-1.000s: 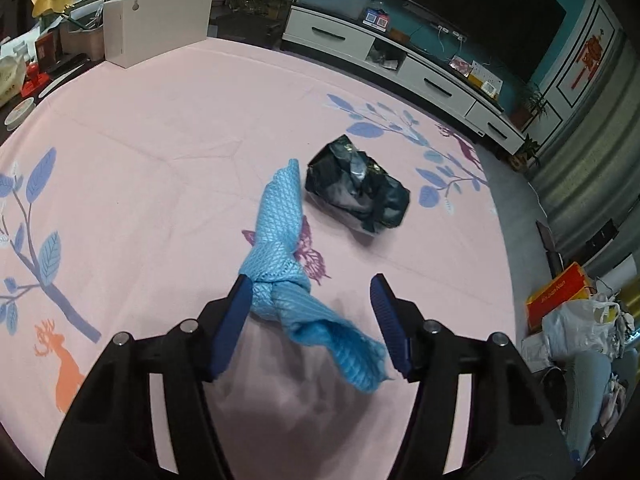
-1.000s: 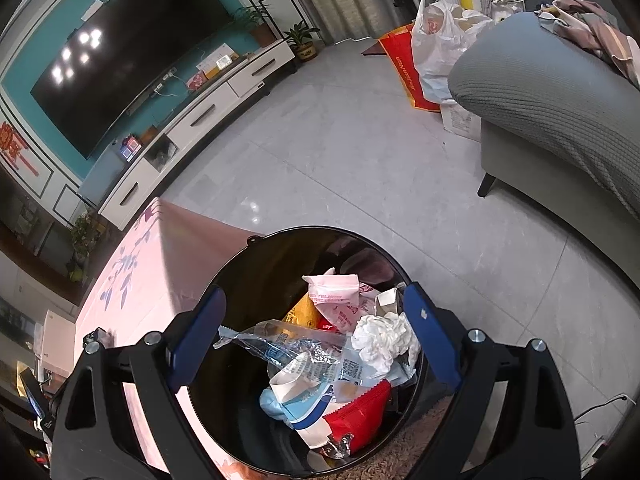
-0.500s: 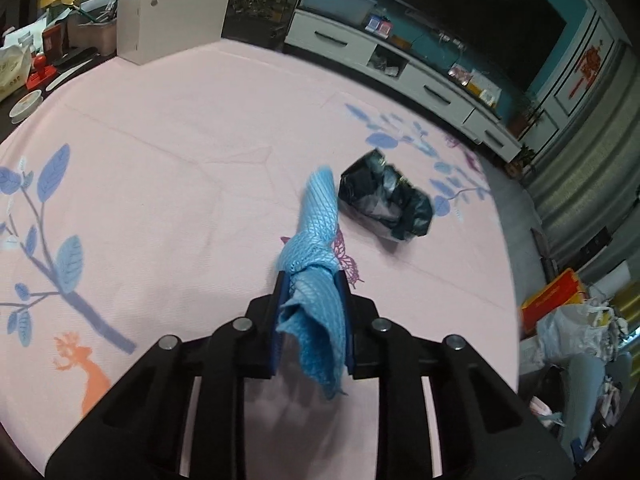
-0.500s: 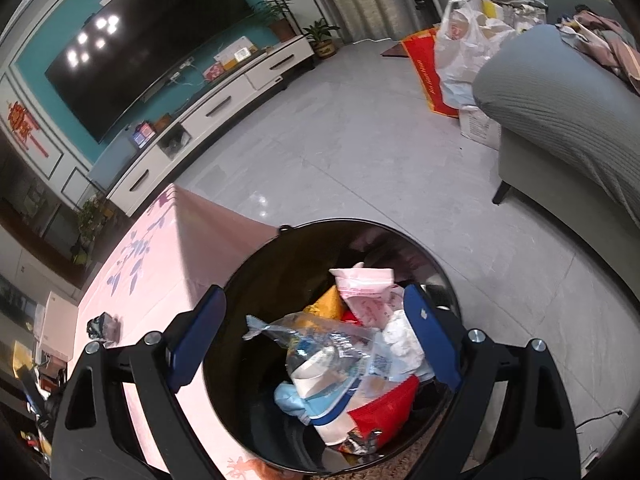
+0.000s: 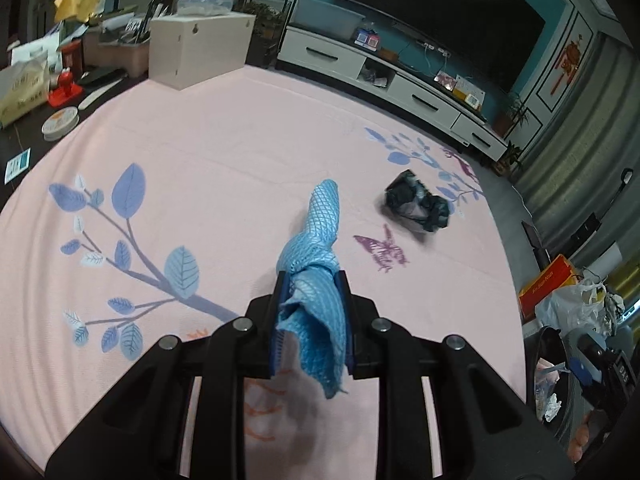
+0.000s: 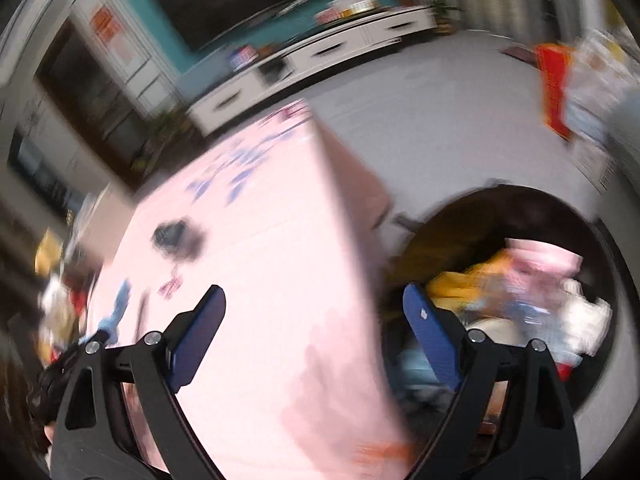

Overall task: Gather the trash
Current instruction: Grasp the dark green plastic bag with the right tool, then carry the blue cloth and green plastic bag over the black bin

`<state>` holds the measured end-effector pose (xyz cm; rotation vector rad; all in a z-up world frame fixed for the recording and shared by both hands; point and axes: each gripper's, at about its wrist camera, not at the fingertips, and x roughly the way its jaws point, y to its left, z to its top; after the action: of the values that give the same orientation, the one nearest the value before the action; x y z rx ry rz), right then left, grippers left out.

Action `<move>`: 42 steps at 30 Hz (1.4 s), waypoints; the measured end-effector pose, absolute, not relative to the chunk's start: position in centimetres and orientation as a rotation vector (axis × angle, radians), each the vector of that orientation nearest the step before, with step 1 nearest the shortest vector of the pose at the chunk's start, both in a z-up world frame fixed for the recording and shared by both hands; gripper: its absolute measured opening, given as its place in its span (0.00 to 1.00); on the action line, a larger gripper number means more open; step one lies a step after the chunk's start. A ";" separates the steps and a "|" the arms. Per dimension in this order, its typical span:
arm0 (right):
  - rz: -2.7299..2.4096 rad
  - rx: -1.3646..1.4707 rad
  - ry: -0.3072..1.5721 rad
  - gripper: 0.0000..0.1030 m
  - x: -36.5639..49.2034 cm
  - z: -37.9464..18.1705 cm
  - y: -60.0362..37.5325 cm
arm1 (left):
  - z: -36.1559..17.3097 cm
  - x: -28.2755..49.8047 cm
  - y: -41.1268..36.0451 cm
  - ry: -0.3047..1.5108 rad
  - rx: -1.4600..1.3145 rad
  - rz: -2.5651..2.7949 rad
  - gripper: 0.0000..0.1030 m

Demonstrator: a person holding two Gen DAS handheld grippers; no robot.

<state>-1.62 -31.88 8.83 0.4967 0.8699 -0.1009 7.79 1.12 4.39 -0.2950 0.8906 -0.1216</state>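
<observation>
My left gripper is shut on a knotted blue mesh cloth, lifted a little off the pink tablecloth. A crumpled black plastic bag lies on the cloth beyond it, to the right. In the blurred right wrist view my right gripper stands open and empty over the table's corner, with the black trash bin full of wrappers to its right. The black bag shows far left on the table there, and the blue cloth at the left edge.
A beige box and clutter stand at the table's far left edge. A white TV cabinet runs along the teal wall. Bags and an orange box sit on the floor right of the table, near the bin.
My left gripper closed on the blue cloth and drew back with it, away from the black bag. My right gripper swung left from above the bin to over the table corner, still open.
</observation>
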 end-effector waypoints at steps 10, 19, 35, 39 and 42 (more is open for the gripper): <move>-0.006 0.381 1.025 0.86 13.6 7.8 -20.4 | 4.3 8.3 4.5 0.913 -0.408 -0.153 0.23; -0.110 0.184 1.061 0.86 20.6 5.1 -15.3 | 4.9 8.2 4.8 0.879 -0.397 -0.140 0.23; -0.005 0.203 1.005 0.58 14.2 6.5 -16.3 | 4.8 7.6 3.0 0.866 -0.298 -0.136 0.23; 0.053 0.272 0.967 0.58 8.7 7.5 -17.8 | 4.6 7.5 2.4 0.871 -0.279 -0.153 0.23; 0.062 0.304 0.953 0.58 5.4 7.6 -18.5 | 4.6 7.3 1.7 0.870 -0.255 -0.166 0.23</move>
<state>5.37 -18.49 7.57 0.3040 0.9526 0.0618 7.31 1.71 4.61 -0.2551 0.8703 -0.1660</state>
